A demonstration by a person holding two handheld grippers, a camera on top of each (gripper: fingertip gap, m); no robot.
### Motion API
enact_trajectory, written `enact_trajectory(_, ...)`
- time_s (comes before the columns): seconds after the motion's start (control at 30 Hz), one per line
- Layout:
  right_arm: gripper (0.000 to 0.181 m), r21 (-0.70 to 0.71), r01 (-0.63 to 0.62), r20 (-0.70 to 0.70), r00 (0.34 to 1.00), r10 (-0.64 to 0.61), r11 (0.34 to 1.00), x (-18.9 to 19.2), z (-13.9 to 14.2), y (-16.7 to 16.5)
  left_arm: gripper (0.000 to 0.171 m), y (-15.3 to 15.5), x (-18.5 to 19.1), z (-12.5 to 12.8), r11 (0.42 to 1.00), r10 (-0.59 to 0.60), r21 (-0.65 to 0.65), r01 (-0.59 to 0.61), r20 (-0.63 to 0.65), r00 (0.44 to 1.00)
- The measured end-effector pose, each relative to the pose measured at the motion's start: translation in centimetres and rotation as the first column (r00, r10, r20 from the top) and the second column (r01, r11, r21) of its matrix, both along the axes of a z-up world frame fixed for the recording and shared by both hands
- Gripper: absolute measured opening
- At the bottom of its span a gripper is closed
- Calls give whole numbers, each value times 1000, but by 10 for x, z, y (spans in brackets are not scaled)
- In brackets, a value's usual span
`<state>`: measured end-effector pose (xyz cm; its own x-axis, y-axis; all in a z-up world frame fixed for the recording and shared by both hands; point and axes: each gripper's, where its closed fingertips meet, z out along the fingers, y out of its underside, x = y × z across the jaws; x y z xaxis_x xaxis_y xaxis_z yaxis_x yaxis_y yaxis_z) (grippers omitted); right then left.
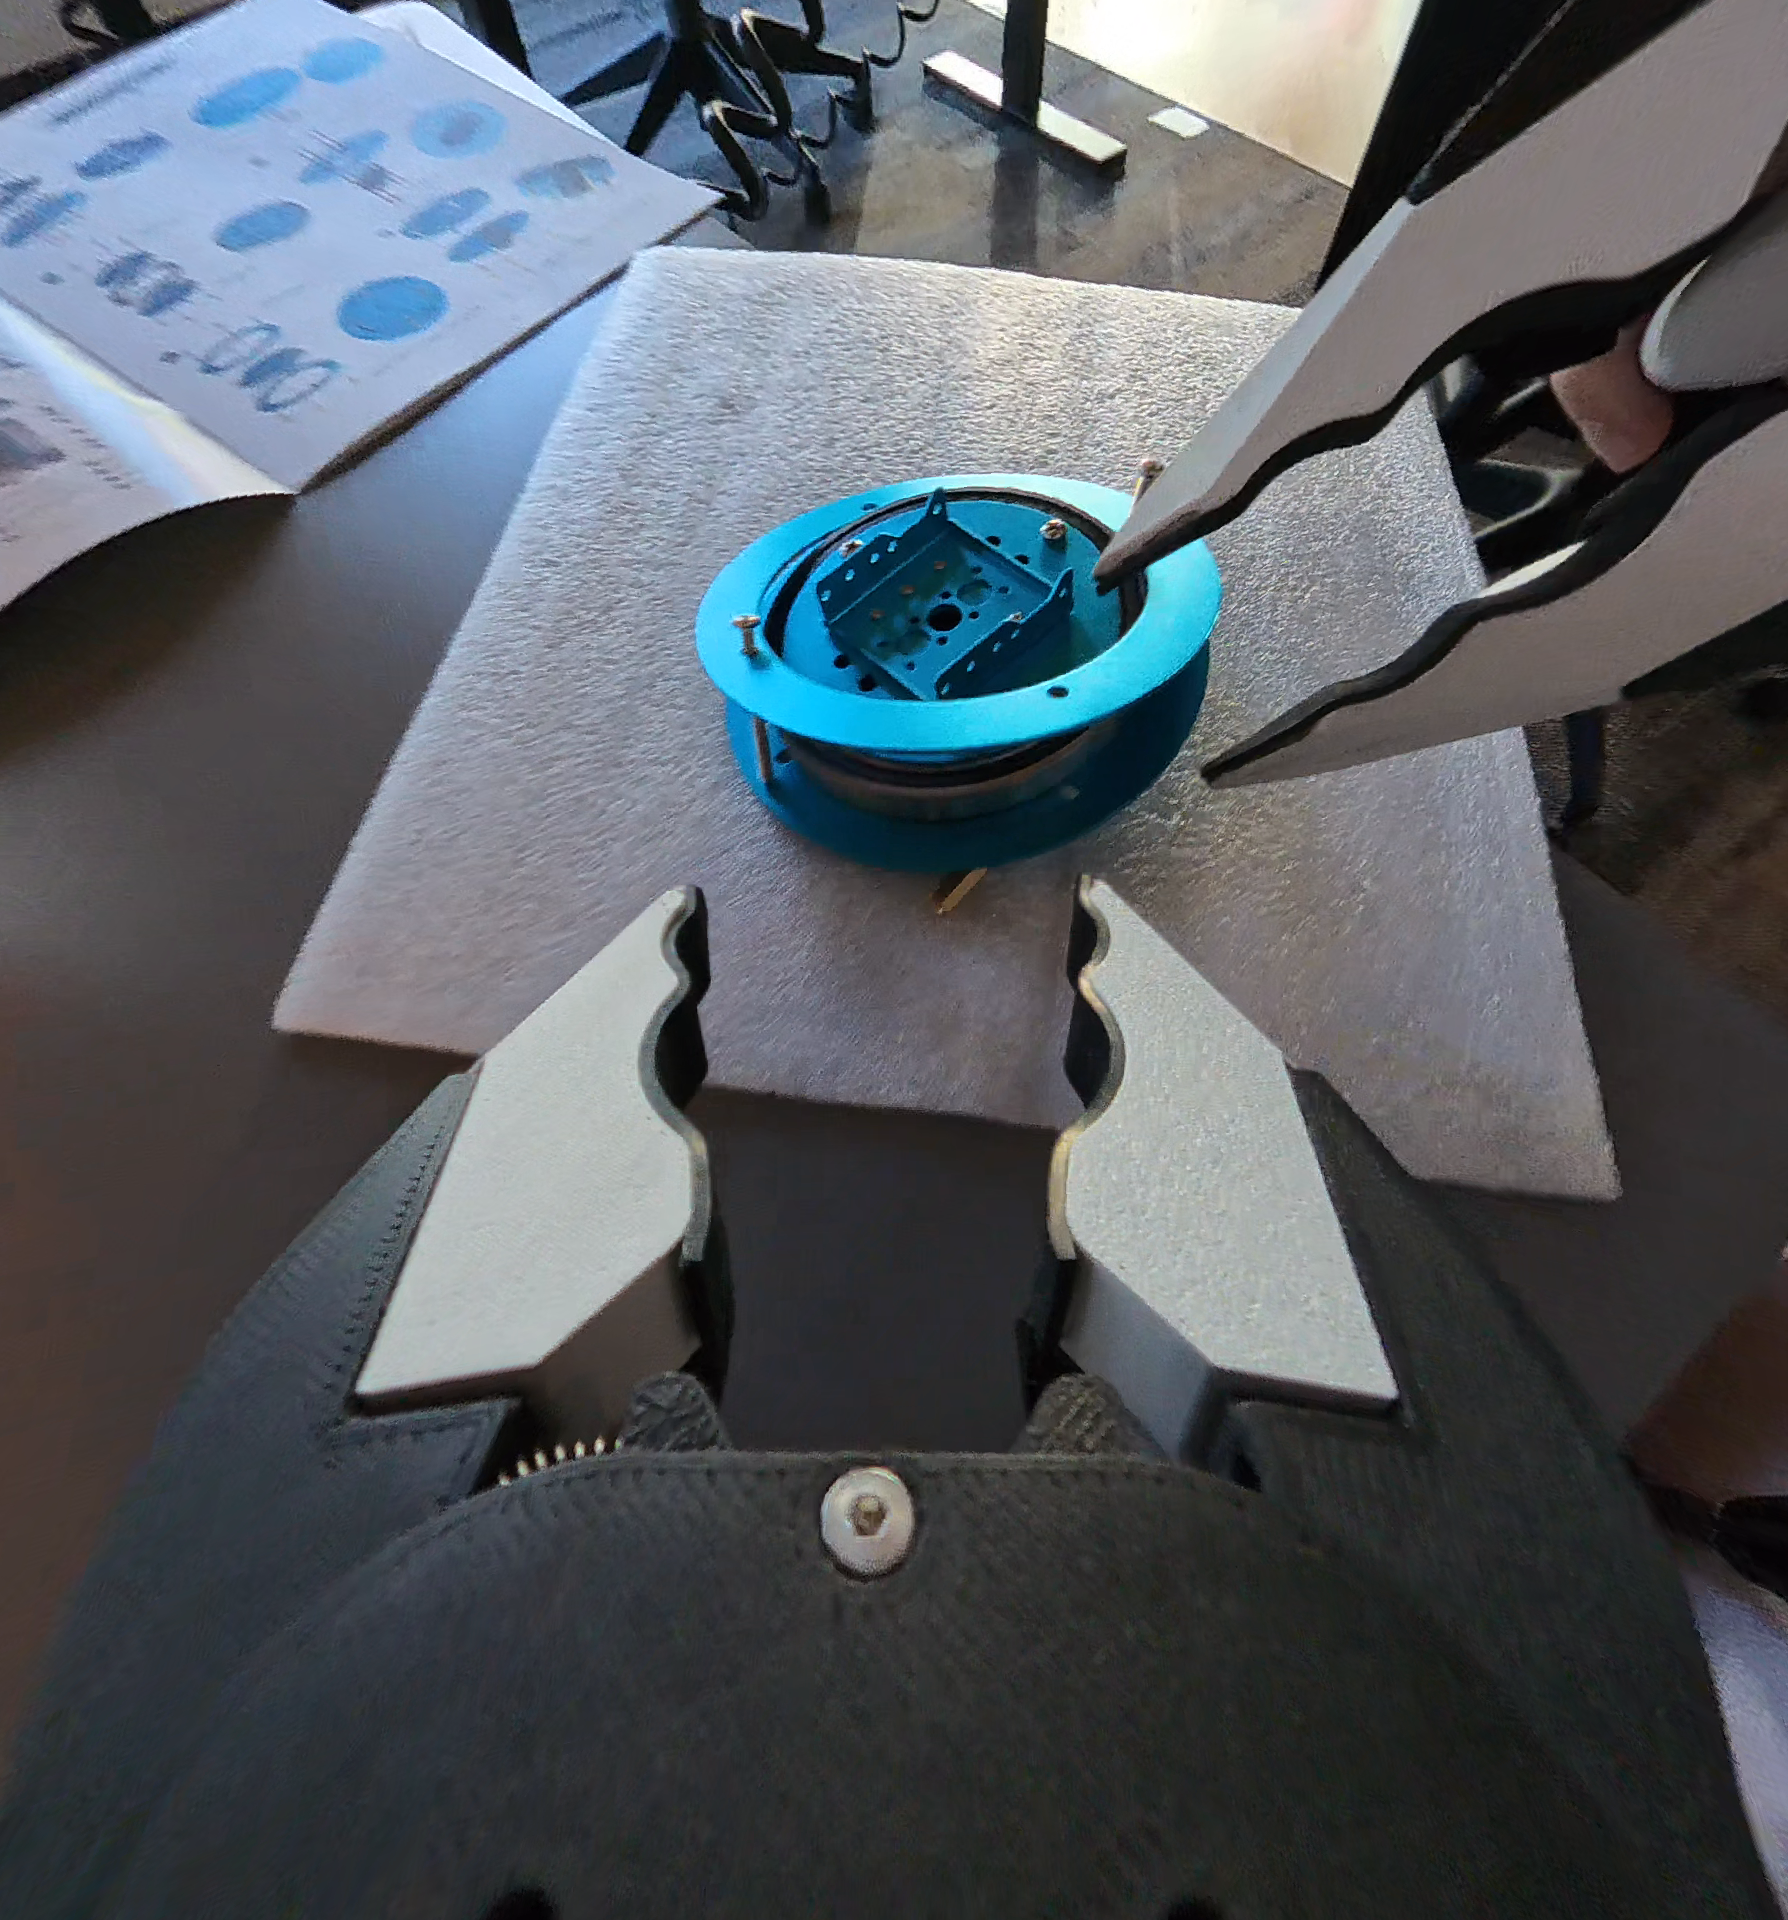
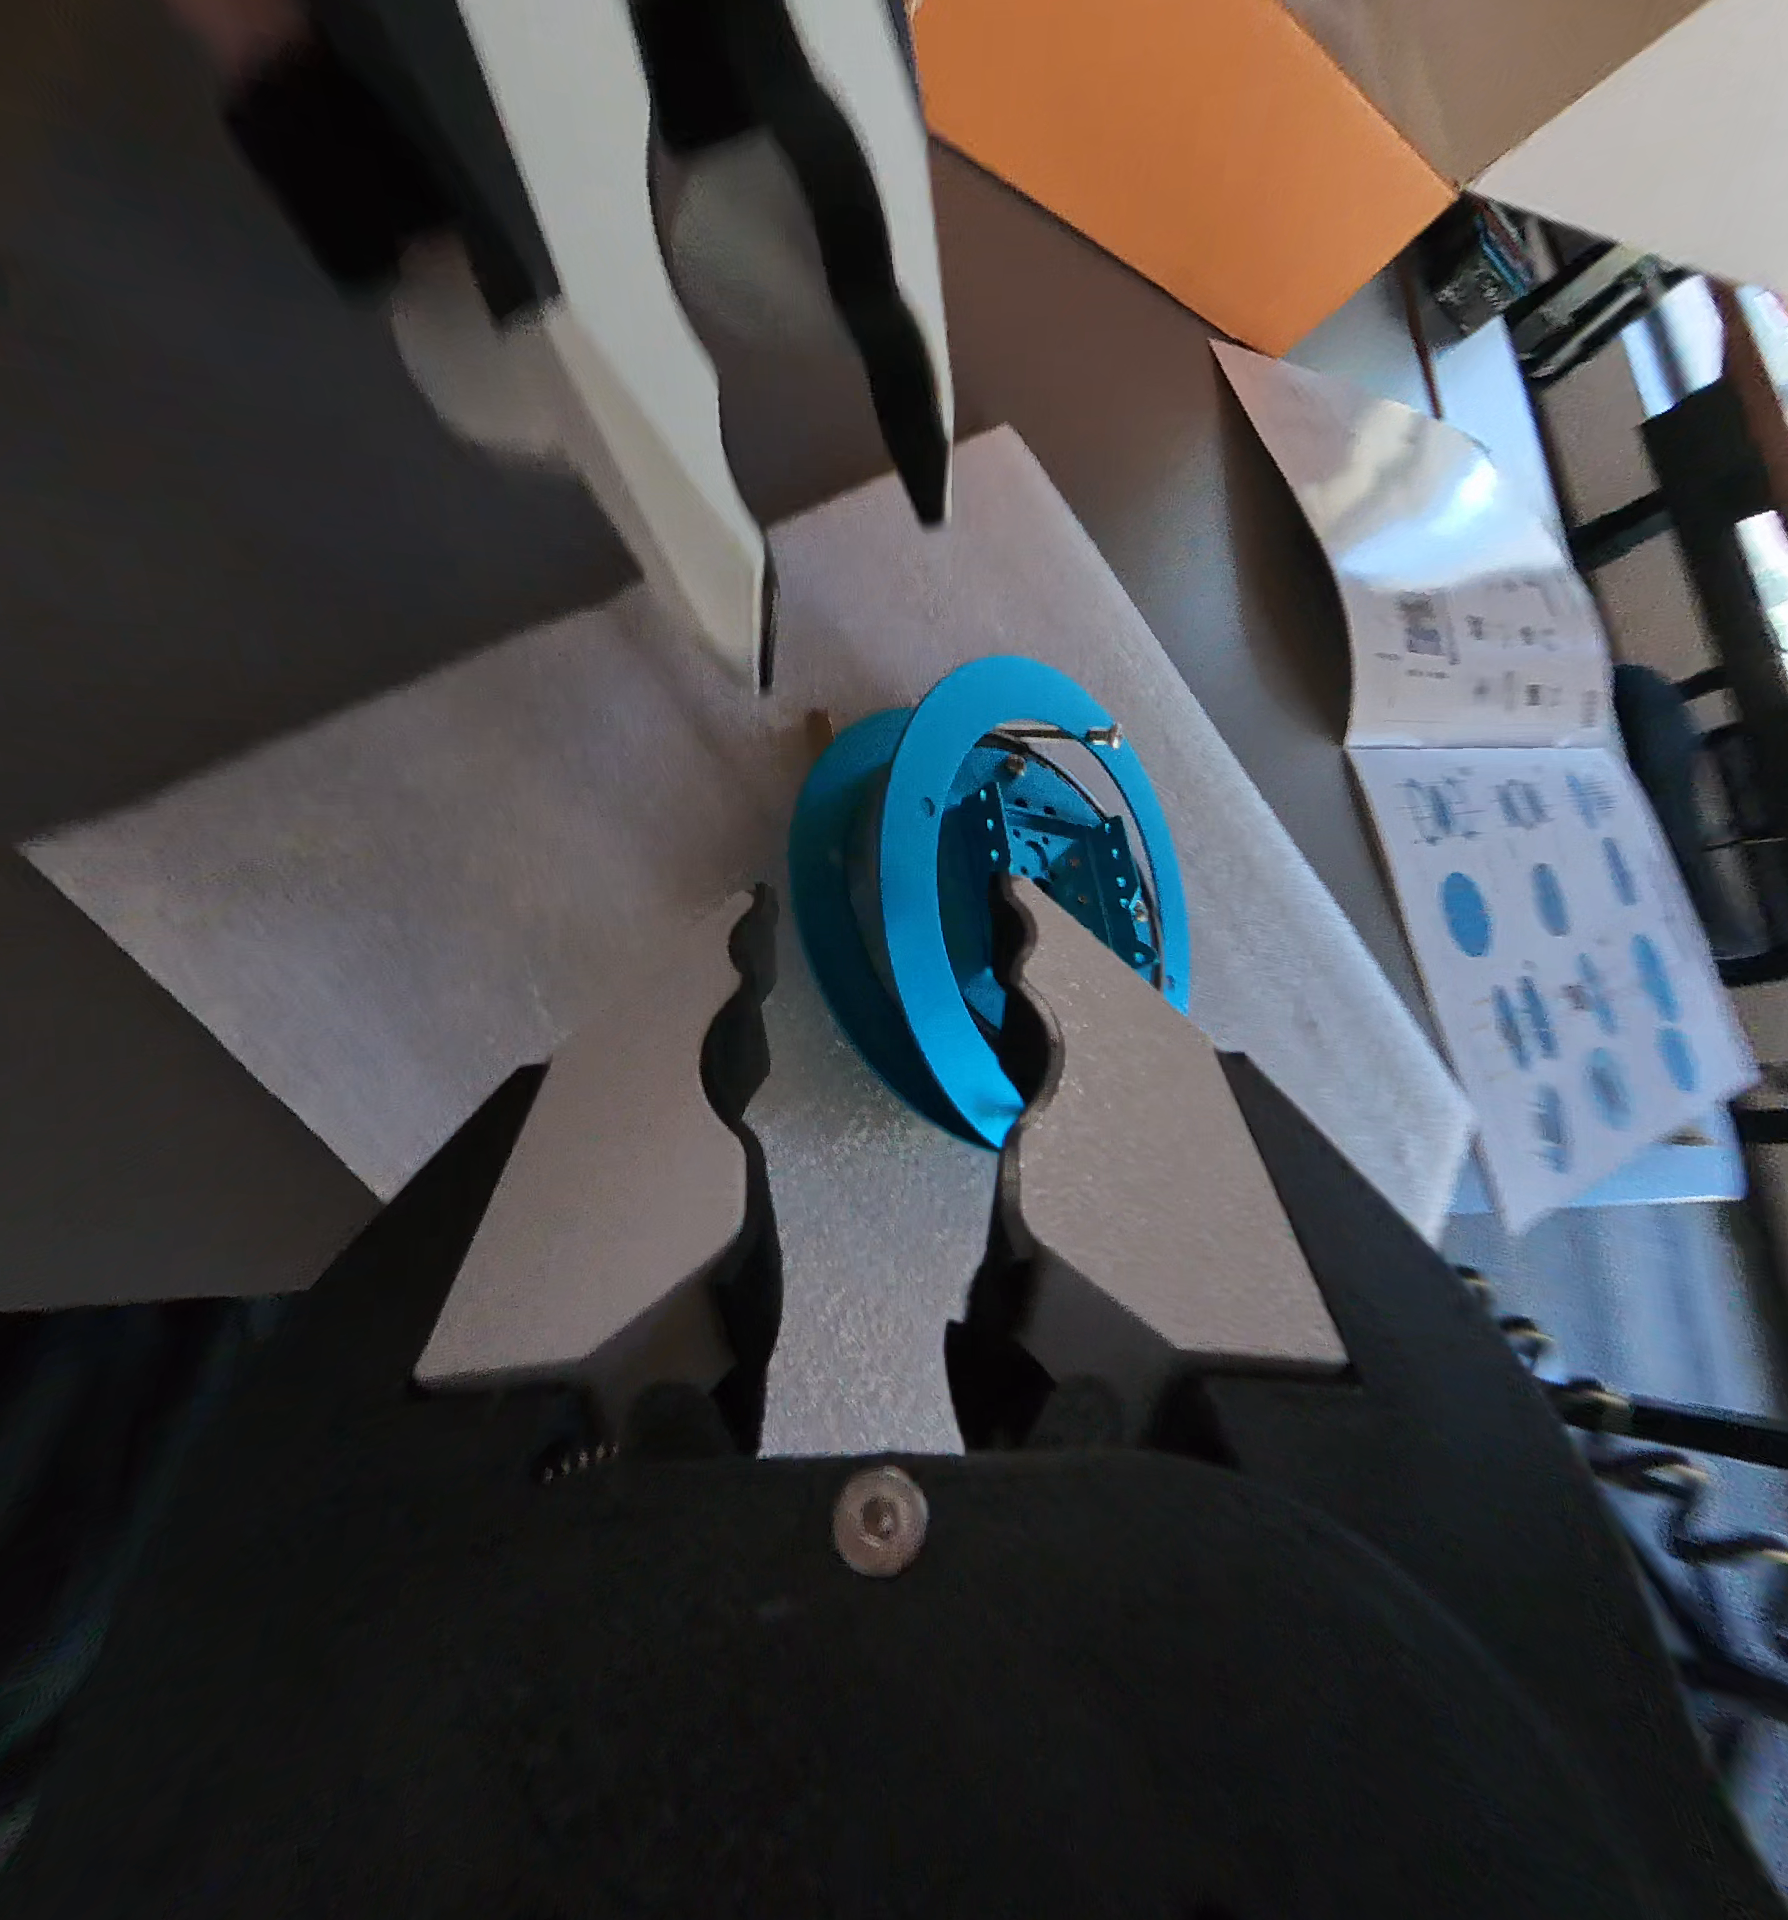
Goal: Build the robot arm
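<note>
Left gripper [image 1: 885, 904] spread wide, empty, hovering low over the near edge of the white foam sheet [image 1: 557, 727]. Just ahead of its fingertips: a blue round metal assembly [image 1: 957, 675], two anodised rings stacked on screw posts with a perforated U-bracket [image 1: 937, 613] sunk in the middle. Small brass piece [image 1: 961, 888] lying between the fingertips and the lower ring.

Right gripper [image 2: 885, 904] also spread, pinching nothing yet; straddled the assembly's rim, one finger dipped inside the upper ring [image 2: 931, 914] beside the bracket, the other outside on the foam. Contact with the metal not clear.

Open instruction booklet [image 1: 246, 218] off to the left gripper's far left, on the dark table [image 1: 142, 831].

Probably stiff, light, smooth and rather slippery; loose screws [image 1: 746, 629] standing proud, so likely to shift if tipped. Best taken across the rim of a ring, not by the bracket.
</note>
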<state>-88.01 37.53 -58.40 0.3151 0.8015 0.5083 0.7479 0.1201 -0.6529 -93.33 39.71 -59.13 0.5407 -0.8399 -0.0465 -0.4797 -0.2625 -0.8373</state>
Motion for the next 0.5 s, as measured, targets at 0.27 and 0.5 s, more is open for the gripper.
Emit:
enact_trajectory(0.27, 28, 273, -42, 294, 955, -41, 961, 8, -15, 7, 67, -3, -30, 3, 999, -19, 39, 20, -46, 999)
enact_trajectory(0.5, 17, 312, -35, 373, 923, -89, 949, 2, -17, 8, 66, -11, -30, 5, 991, -121, 46, 127, -104, 987)
